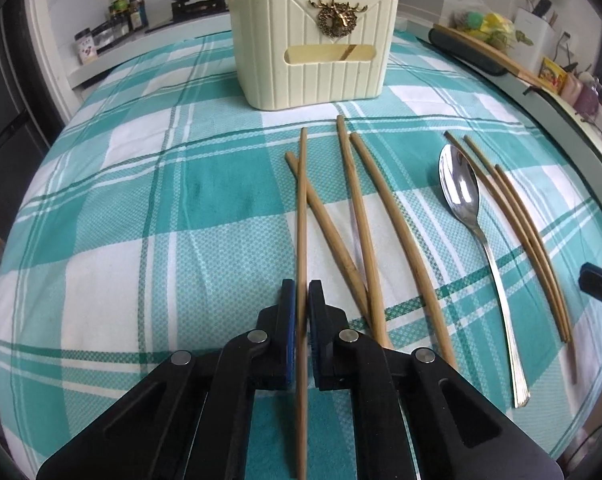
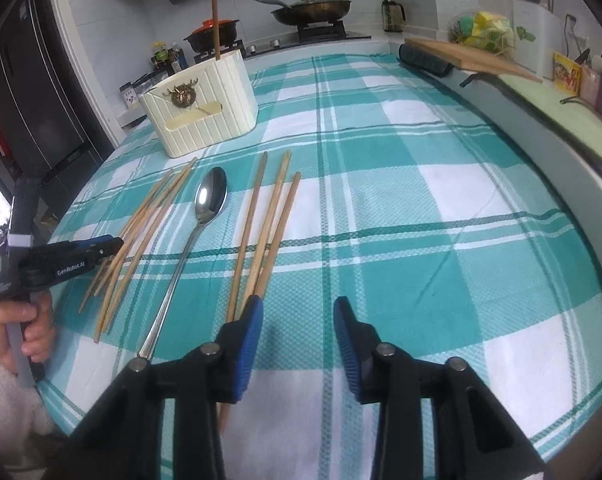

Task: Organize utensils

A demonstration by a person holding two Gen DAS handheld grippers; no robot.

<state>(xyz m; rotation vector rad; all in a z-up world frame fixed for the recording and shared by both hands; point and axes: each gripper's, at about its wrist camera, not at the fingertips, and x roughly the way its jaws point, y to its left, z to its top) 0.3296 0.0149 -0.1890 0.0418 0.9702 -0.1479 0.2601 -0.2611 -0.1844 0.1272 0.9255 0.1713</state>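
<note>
The left tongs (image 1: 302, 300) are pinching 1 bamboo chopstick (image 1: 301, 216) between blue pads, its far end crossing another chopstick on the desk. Only the right wrist view is showing the hand (image 2: 19, 332) gripping that tool's handle. The right tongs (image 2: 299, 312) are standing spread with nothing between the pads, the left pad sitting just over the near ends of 3 chopsticks (image 2: 269, 224). A polished steel spoon (image 1: 461, 192) is lying bowl-up between the 2 groups of slim, tan chopsticks. Farther off, a ribbed cream holder (image 1: 313, 48) with a brass deer emblem is standing on the teal plaid cloth (image 1: 141, 200); the right view is showing 1 chopstick upright in it. Behind, pans are sitting on a stove (image 2: 321, 28).
</note>
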